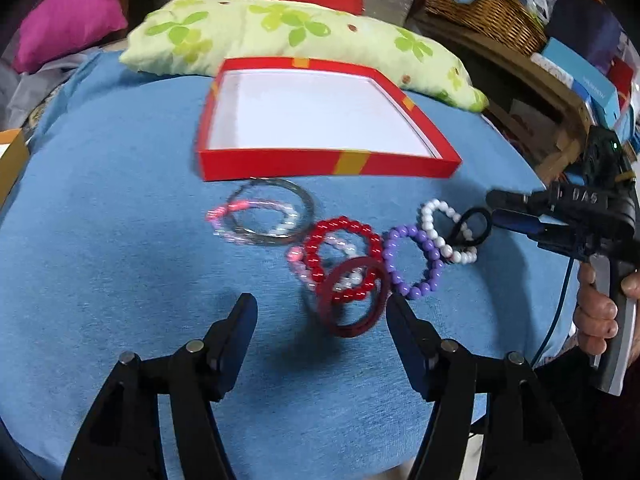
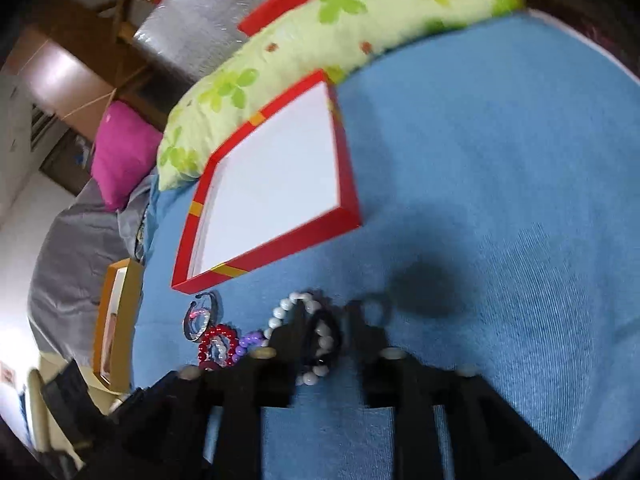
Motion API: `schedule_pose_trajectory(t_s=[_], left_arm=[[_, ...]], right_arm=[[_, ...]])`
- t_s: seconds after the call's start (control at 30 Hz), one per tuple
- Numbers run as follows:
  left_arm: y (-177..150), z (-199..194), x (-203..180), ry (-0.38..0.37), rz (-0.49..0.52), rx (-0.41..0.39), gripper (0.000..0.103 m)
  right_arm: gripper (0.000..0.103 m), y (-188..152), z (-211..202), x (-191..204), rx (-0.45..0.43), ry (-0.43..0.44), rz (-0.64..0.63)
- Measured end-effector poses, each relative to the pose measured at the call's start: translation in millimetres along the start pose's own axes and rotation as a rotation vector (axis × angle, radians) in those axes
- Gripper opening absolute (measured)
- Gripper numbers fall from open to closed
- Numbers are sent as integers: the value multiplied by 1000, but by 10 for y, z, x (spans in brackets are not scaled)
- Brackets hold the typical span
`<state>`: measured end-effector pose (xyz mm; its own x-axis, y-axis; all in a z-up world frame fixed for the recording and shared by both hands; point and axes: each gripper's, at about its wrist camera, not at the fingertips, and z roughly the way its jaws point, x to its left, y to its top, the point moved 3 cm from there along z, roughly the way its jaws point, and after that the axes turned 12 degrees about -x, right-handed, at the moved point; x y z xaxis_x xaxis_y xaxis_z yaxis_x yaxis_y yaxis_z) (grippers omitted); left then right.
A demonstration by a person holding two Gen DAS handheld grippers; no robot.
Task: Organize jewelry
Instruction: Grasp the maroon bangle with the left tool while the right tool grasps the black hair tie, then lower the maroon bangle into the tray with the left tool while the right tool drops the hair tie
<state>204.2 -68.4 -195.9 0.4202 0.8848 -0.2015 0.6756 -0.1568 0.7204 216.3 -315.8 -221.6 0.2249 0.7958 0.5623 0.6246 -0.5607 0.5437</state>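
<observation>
A red box (image 1: 320,164) with a white inside lies open on the blue cloth. In front of it lie several bracelets: a silver bangle (image 1: 272,210), a red bead bracelet (image 1: 344,258), a dark red bangle (image 1: 354,298), a purple bead bracelet (image 1: 416,262), a white bead bracelet (image 1: 448,232) and a black ring (image 1: 474,226). My left gripper (image 1: 322,314) is open just in front of the dark red bangle. My right gripper (image 2: 326,316) is open, its fingers either side of the black ring (image 2: 326,338) and white beads (image 2: 288,306). The red box (image 2: 272,196) shows beyond.
A green flowered pillow (image 1: 288,44) lies behind the box. A pink cushion (image 1: 72,12) sits at the far left, a wicker basket (image 1: 484,12) and shelves with boxes at the right. An orange box (image 2: 116,316) stands at the cloth's left edge.
</observation>
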Motion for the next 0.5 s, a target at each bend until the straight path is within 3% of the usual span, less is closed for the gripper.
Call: schedule_pose_trajectory(t_s=[0.03,0.07,0.1,0.13,0.2,0.3,0.37,0.43,0.5], left_arm=[[-5,23,-20,0,5,5,68],[-23,65,-37,6,9,17,68],[-30,98,-42,6,6,27,59],[-47,137,-49,2,2,41,42],[-68,190,-61,4,-5,57,33],[-64,190,-80,-3,2,51,12],[-83,184,-77,-10,2,53,9],[-76,130,-60,-4,7,35,7],[-40,47,-29,-7,4,5,7]], right_arm=[[55,-3,-5,-21,-7,-7,8],[56,-5,-18,-22,-18,-12,3],[56,-8,-28,-4,-31,-16,-13],[56,-13,-25,23,-32,-13,-29],[56,-25,10,55,-20,-6,-38],[35,-64,125,116,1,-16,-61],[9,-130,224,168,43,-49,-122],[6,-155,186,210,5,-97,-173],[6,-106,42,279,-70,-84,-211]])
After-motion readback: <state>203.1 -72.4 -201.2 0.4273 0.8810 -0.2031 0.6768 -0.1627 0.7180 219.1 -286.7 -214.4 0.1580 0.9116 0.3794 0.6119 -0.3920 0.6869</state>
